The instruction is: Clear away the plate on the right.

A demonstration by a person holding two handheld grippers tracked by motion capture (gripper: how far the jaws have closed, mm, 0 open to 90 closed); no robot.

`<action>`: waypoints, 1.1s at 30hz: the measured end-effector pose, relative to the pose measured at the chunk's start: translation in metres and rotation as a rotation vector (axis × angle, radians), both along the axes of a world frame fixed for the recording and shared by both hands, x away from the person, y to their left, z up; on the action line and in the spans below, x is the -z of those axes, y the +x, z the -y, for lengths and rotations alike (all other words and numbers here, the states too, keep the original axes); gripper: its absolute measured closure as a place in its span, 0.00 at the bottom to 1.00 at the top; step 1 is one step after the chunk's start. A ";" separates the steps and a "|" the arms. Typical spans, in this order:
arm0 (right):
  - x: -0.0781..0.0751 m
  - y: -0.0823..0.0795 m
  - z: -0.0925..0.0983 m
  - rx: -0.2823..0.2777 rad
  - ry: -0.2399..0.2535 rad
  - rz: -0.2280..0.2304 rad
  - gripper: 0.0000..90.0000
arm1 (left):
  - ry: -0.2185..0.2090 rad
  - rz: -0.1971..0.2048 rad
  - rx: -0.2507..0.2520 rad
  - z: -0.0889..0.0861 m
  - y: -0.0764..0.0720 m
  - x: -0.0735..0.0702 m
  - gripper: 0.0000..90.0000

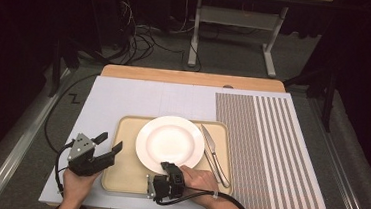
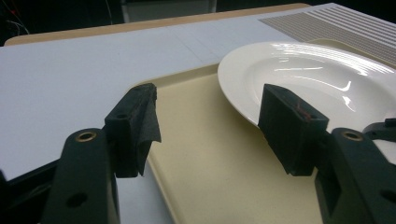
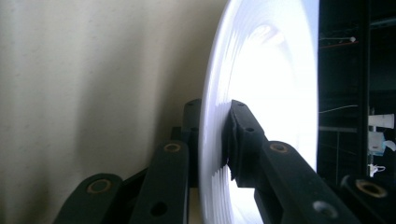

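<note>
Pinching white plate (image 1: 170,142) rim at its 6 o'clock w/ my right gripper (image 1: 167,166), plate on beige tray (image 1: 123,170). Left gripper (image 1: 109,144): jaws wide, approx. plate's 9 o'clock, prob. hovering. Knife (image 1: 209,139) at 3 o'clock.

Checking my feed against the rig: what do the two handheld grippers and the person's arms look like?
Both are black two-jaw tools. The left gripper carries a grey three-cornered plate, and its blocky pads have brass-coloured rivets behind them. The right gripper trails a black cable over the forearm. No sleeves reach into the high view.

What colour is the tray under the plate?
Pale beige tray, seen best in the high view; the plate on it is white.
</note>
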State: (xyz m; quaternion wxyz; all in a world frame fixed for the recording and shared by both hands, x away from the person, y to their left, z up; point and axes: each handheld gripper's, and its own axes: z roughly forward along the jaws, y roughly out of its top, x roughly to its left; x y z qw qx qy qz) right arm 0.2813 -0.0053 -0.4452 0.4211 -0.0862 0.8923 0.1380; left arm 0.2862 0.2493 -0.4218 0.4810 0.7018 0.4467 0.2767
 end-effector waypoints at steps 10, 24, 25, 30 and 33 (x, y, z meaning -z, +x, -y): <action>-0.001 0.000 0.002 0.010 0.008 -0.053 0.83 | 0.000 0.000 0.000 0.000 0.000 0.000 0.42; -0.007 -0.006 0.009 0.017 0.058 -0.064 0.69 | 0.002 -0.001 0.001 0.001 0.000 0.000 0.42; -0.007 -0.007 0.010 0.017 0.056 -0.059 0.69 | 0.001 -0.002 0.000 0.001 0.000 0.000 0.42; -0.005 -0.008 0.015 0.022 0.053 -0.046 0.68 | 0.001 -0.003 -0.001 0.001 0.000 0.000 0.42; -0.007 -0.009 0.019 0.028 0.059 -0.039 0.67 | 0.001 -0.003 -0.001 0.001 0.000 0.000 0.42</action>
